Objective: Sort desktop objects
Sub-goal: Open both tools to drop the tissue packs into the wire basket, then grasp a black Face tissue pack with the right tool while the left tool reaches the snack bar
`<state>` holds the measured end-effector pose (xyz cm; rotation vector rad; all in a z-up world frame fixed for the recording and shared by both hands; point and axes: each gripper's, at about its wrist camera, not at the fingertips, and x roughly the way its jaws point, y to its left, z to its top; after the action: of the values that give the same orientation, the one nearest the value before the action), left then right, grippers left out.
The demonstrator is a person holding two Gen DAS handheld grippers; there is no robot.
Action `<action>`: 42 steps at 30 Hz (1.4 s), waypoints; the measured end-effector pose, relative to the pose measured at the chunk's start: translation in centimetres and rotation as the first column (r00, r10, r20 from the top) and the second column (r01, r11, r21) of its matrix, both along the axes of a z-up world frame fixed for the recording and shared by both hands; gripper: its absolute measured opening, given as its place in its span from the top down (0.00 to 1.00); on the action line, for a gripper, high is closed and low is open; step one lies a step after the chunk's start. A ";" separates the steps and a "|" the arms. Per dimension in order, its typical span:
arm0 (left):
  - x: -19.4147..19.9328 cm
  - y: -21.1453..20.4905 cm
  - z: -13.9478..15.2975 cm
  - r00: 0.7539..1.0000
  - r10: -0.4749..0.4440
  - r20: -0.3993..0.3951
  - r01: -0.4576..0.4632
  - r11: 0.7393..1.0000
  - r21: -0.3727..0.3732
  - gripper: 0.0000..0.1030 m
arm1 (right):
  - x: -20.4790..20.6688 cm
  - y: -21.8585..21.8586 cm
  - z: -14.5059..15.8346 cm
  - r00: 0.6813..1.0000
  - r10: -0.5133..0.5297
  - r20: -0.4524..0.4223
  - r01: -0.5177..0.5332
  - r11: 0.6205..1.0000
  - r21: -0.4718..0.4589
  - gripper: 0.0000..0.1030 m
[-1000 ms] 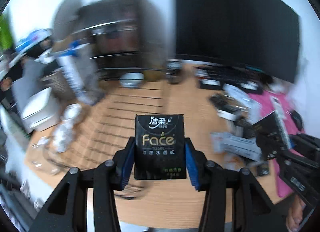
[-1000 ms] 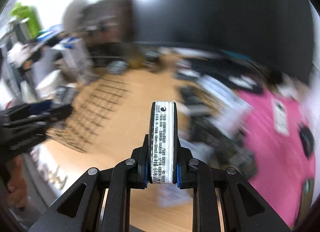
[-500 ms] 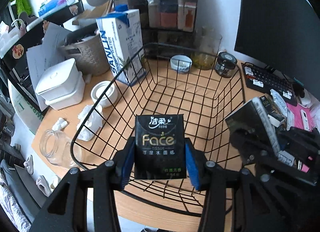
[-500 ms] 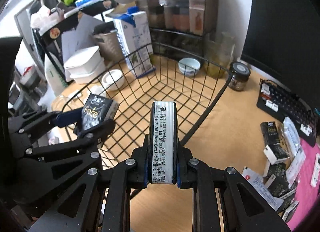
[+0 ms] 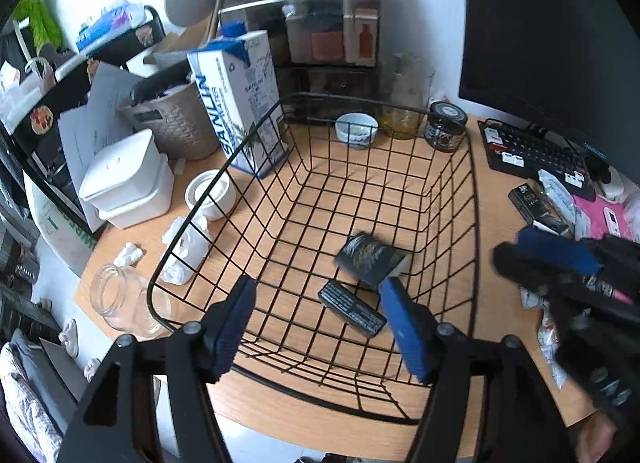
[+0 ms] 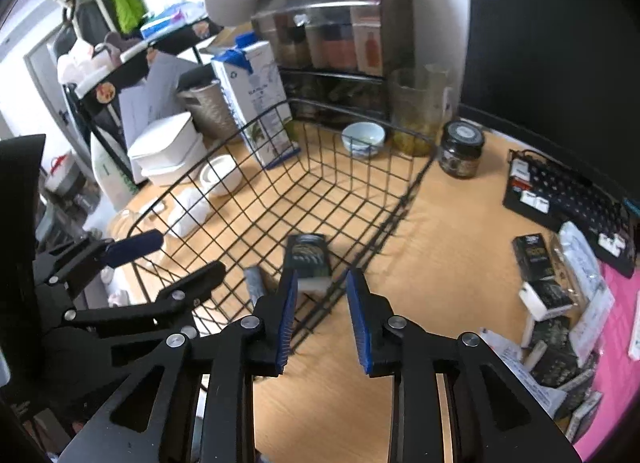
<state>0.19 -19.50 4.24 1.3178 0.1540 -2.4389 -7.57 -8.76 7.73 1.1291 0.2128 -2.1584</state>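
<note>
A black wire basket stands on the wooden desk. Two black tissue packs lie in it near the front: one flat, one tilted. My left gripper is open and empty above the basket's front rim; it also shows at the left of the right wrist view. My right gripper is open and empty over the basket's right front corner; it also shows at the right of the left wrist view. More black tissue packs lie on the desk to the right.
A milk carton, white boxes, a small white dish, crumpled tissues and a glass jar stand left of the basket. A bowl, dark jar, keyboard and monitor are behind and right.
Both grippers have opened and let go of their tissue packs, which now lie in the basket. Both grippers sit a little further back from the basket.
</note>
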 end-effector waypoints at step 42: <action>-3.6 21.0 -7.9 0.898 -0.418 0.141 0.390 0.901 0.189 0.25 | 0.1 24.5 -13.0 0.888 -0.443 0.120 0.412 0.885 0.217 0.54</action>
<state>-3.37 1.50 -3.66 1.7866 0.0231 -2.6684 -7.47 15.76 -5.26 1.5804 0.0938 -2.4477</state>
